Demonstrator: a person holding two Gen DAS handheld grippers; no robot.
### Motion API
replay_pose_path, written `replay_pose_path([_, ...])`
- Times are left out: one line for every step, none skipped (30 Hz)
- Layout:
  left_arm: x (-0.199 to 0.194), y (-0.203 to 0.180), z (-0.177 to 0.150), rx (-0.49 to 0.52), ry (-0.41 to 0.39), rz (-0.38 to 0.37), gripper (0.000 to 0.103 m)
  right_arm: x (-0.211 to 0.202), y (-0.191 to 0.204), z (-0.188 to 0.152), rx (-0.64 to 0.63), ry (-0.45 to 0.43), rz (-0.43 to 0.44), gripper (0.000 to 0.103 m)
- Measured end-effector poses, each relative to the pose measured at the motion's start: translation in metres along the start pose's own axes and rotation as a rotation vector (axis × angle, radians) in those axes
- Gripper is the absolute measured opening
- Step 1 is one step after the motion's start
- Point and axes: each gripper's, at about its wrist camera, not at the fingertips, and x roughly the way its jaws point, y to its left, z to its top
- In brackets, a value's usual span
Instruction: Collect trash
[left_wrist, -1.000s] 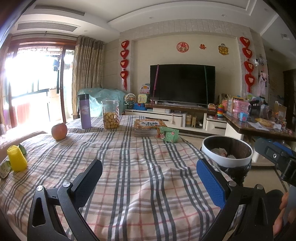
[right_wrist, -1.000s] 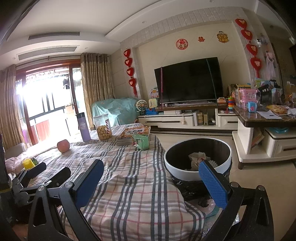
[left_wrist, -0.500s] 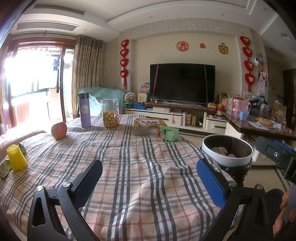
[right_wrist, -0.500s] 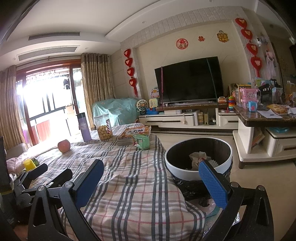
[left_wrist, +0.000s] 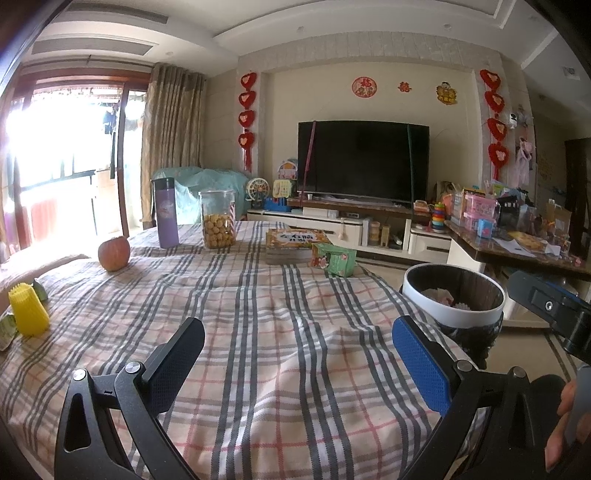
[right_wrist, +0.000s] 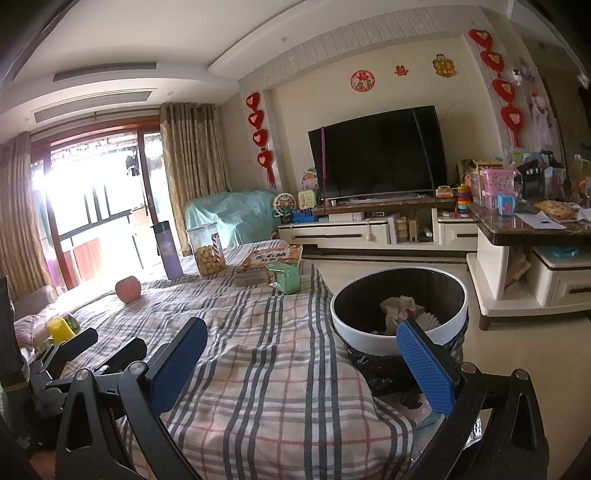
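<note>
Nothing has shifted since a second ago: both grippers hover empty and spread over the plaid tablecloth (left_wrist: 280, 332). Crumpled paper lies in the trash bin (right_wrist: 399, 317) off the table's right edge. The left gripper (left_wrist: 295, 354) and right gripper (right_wrist: 301, 354) could next pinch the green carton (left_wrist: 334, 258) across its light, crushable sides, if it is trash. Its print is unreadable.

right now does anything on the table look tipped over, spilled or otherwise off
Nothing looks spilled or damaged. The green carton lies on its side by the table edge nearest the trash bin, and the plaid tablecloth is rumpled in places. The purple bottle, cookie jar and apple sit normally.
</note>
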Motion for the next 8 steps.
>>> replay_pose_path([0.0014,0.0015,0.0012,-0.002,0.003,-0.001,0.102,0.0012,0.0009,-0.0004,0.002,0.003,0.002,0.103])
replay_pose_path([0.0022,0.0024,0.0014,-0.003,0.007,-0.001,0.102,0.0026,0.0027,-0.0008,0.005,0.007,0.003,0.103])
replay_pose_path([0.003,0.0033,0.002,-0.005,0.01,0.0,0.102,0.0037,0.0027,-0.0007,0.006,0.011,0.003,0.103])
replay_pose_path([0.0037,0.0043,0.0022,-0.006,0.014,0.001,0.102,0.0038,-0.0005,0.0003,0.008,0.013,0.005,0.103])
replay_pose_path([0.0042,0.0053,0.0028,-0.008,0.017,0.001,0.102,0.0053,-0.0011,0.001,0.011,0.017,0.007,0.103])
replay_pose_path([0.0055,0.0063,0.0041,-0.009,0.02,0.0,0.102,0.0065,-0.0017,0.0016,0.013,0.02,0.008,0.103])
replay_pose_path([0.0062,0.0071,0.0047,-0.01,0.023,-0.001,0.102,0.0086,0.0003,0.0021,0.015,0.026,0.01,0.103])
replay_pose_path([0.0066,0.0086,0.0055,-0.013,0.025,-0.001,0.102,0.0102,-0.0011,0.0041,0.017,0.029,0.011,0.103])
